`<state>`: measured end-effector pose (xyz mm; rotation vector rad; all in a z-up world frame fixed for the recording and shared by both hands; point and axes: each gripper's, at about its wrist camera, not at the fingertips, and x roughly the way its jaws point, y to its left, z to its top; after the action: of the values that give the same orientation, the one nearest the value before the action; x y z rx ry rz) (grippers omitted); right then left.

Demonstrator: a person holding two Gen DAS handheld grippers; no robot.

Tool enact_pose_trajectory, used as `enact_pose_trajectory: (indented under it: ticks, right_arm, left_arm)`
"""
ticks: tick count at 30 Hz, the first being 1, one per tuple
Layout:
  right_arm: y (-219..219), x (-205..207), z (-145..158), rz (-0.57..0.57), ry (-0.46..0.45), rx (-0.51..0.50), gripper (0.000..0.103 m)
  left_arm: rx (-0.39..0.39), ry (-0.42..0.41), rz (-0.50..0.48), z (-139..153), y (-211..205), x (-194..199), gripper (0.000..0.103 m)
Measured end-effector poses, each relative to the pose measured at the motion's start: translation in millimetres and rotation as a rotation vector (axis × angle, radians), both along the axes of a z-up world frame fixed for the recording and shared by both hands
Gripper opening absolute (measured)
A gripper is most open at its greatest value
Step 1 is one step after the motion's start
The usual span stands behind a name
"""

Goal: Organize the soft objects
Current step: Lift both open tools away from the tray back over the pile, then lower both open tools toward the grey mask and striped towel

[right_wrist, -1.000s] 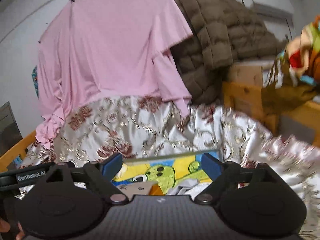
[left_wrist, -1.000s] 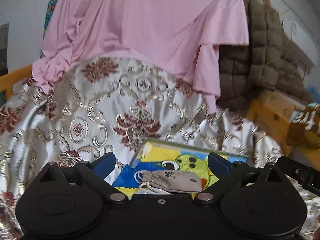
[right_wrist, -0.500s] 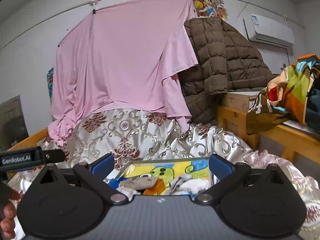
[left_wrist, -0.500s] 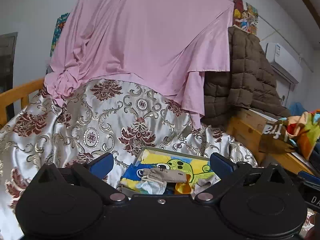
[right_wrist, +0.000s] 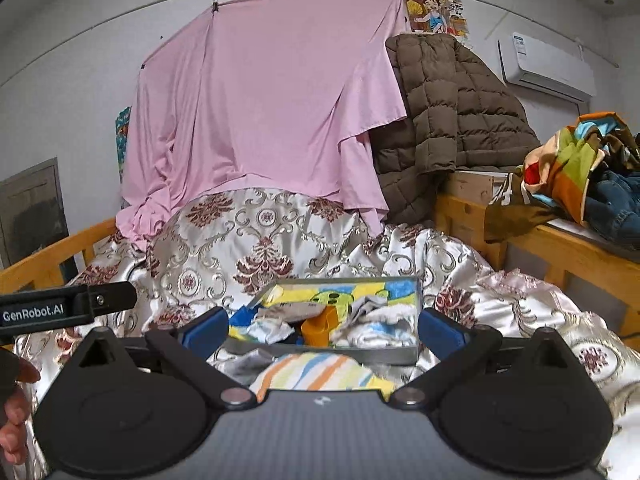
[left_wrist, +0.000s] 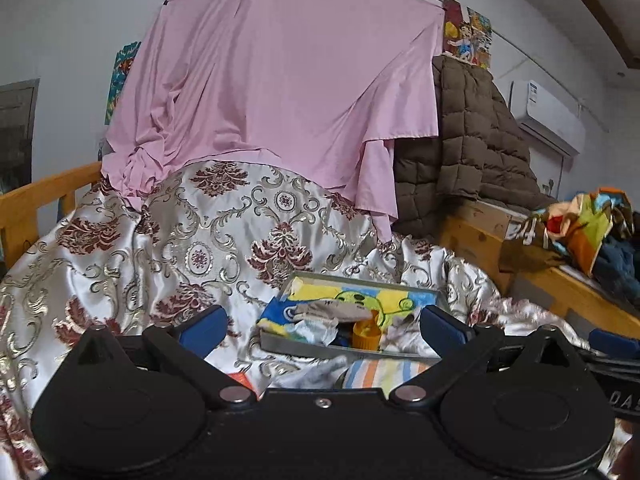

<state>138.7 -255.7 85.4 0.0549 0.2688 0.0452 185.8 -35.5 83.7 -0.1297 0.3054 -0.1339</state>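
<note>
On the quilt [right_wrist: 280,240], a tray [right_wrist: 320,354] holds bundled socks [right_wrist: 276,328]; both tongs [left_wrist: 322,320] [right_wrist: 322,326] gape empty.

A bedroom in a home. Wooden bed frame [right_wrist: 48,258] at left, the bed covered by a shiny floral quilt [right_wrist: 264,240]. A pink sheet [right_wrist: 272,100] hangs from a wall rail, a brown padded coat [right_wrist: 448,112] beside it. Cartoon poster [right_wrist: 436,8] and air conditioner [right_wrist: 544,64] on the white wall. Wooden bench [right_wrist: 560,240] at right, piled with clothes [right_wrist: 580,168]. A tray [right_wrist: 320,350] of small cloth items sits on the quilt.
</note>
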Motion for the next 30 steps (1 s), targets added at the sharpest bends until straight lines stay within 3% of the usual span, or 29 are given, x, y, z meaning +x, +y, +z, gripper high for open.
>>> enact_pose_trajectory:
  ticks: [18,22,30]
  right_arm:
    - [19,-41,-21,0.006,0.027,-0.037,0.102]
    - [23,-45,-26,0.004,0.039,-0.052,0.103]
    - [30,-43,-36,0.006,0.099,-0.083,0.103]
  left_arm:
    - [0.016,0.032,0.069,-54,37,-42,0.102]
    - [0.016,0.079,0.101,-71,44,-43,0.102]
    - [0.009,0.106,0.12,-76,49,-49,0.102]
